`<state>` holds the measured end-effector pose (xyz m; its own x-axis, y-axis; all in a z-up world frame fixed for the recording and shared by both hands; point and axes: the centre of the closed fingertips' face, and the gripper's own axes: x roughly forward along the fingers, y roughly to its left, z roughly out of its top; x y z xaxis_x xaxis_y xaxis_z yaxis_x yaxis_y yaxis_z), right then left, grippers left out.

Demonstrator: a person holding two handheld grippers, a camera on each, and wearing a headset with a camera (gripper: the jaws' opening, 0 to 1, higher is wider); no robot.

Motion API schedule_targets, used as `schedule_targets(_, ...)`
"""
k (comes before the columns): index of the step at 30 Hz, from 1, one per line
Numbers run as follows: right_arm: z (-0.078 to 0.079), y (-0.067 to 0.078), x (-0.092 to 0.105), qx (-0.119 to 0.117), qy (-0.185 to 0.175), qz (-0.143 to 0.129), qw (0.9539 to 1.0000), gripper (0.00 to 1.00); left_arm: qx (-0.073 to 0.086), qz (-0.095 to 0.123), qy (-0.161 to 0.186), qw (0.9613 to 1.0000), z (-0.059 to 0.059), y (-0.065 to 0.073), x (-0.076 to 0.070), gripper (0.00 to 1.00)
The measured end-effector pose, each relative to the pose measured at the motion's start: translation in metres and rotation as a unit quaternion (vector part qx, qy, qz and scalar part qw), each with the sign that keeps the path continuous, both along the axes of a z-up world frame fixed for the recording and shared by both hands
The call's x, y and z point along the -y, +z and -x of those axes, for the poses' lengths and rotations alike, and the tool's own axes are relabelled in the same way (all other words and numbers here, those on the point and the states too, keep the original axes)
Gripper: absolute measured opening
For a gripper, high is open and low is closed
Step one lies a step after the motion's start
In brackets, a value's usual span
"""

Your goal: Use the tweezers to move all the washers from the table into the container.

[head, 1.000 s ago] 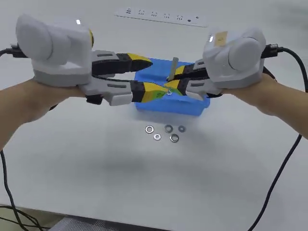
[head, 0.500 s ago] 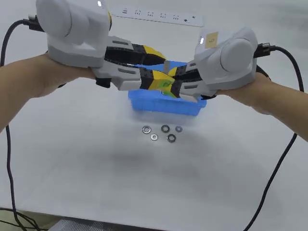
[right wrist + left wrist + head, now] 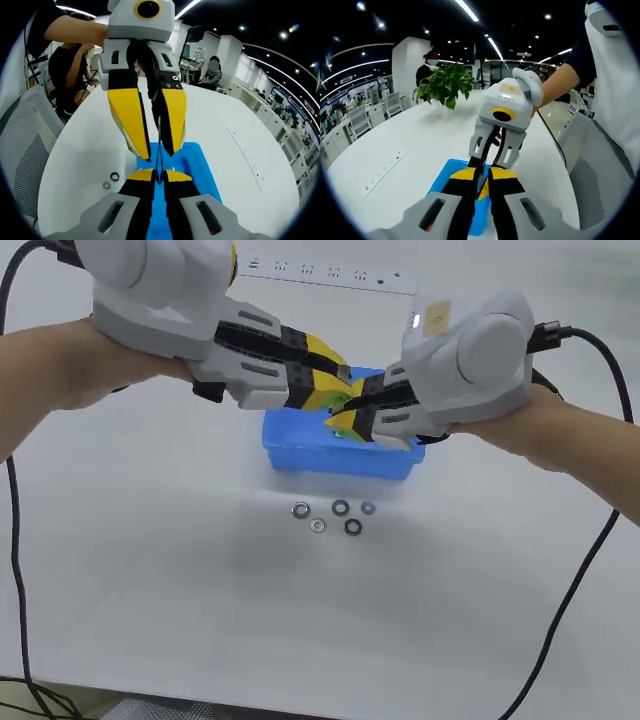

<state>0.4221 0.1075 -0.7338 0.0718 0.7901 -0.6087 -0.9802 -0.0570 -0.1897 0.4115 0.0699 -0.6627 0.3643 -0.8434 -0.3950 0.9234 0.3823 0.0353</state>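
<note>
Several steel washers lie in a loose cluster on the white table, just in front of the blue container. Above the container my left gripper and right gripper meet tip to tip. In the right gripper view the thin tweezers stand up from my right gripper, which is shut on them. The left gripper's yellow jaws close in on the tweezers from both sides. Two washers lie left of the container. In the left gripper view my left gripper points at the right gripper over the container.
A white power strip lies at the table's far edge. Black cables trail from both grippers, one hanging off the right side. A potted plant stands farther along the table. A mesh chair is beside it.
The left gripper has swung right and its jaws have closed from wide open onto the tweezers. The right gripper has stayed over the container. The washers have not moved.
</note>
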Motion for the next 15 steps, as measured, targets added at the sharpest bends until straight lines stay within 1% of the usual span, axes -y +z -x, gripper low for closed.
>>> schedule_targets(2,0.0,0.001,0.0,0.002,0.0,0.0,1.0,0.08,0.001,-0.006,-0.001,1.0,0.001,-0.001,-0.001,0.1)
schedule_targets(3,0.0,0.001,0.0,0.003,0.002,0.0,1.0,0.08,0.007,-0.011,0.0,0.9999,0.0,-0.002,-0.001,0.09)
schedule_targets(5,0.001,0.0,0.0,0.003,0.001,0.0,1.0,0.08,0.01,-0.013,0.001,0.9999,-0.003,-0.003,-0.004,0.08)
schedule_targets(6,0.001,0.001,-0.001,0.001,0.001,-0.002,1.0,0.08,0.011,-0.013,0.0,0.9999,-0.003,-0.003,-0.004,0.08)
schedule_targets(8,0.002,0.002,-0.001,0.001,0.002,-0.004,1.0,0.08,0.017,-0.016,0.0,0.9997,-0.004,-0.002,-0.006,0.08)
schedule_targets(10,0.002,0.002,0.0,0.004,-0.001,-0.004,1.0,0.08,0.031,-0.026,0.009,0.9991,-0.008,-0.003,-0.011,0.07)
schedule_targets(11,0.001,0.002,0.0,0.005,-0.002,-0.004,1.0,0.09,0.031,-0.027,0.004,0.9992,-0.007,-0.003,-0.01,0.07)
schedule_targets(13,0.003,0.002,0.0,0.005,-0.002,-0.004,1.0,0.09,0.045,-0.038,-0.001,0.9983,-0.006,-0.003,-0.01,0.06)
schedule_targets(14,0.003,0.002,0.0,0.01,-0.002,-0.003,0.9999,0.1,0.043,-0.036,0.0,0.9984,-0.005,-0.003,-0.01,0.06)
schedule_targets(15,0.003,0.004,0.0,0.011,-0.002,-0.005,0.9999,0.1,0.045,-0.035,-0.001,0.9984,-0.005,-0.002,-0.01,0.06)
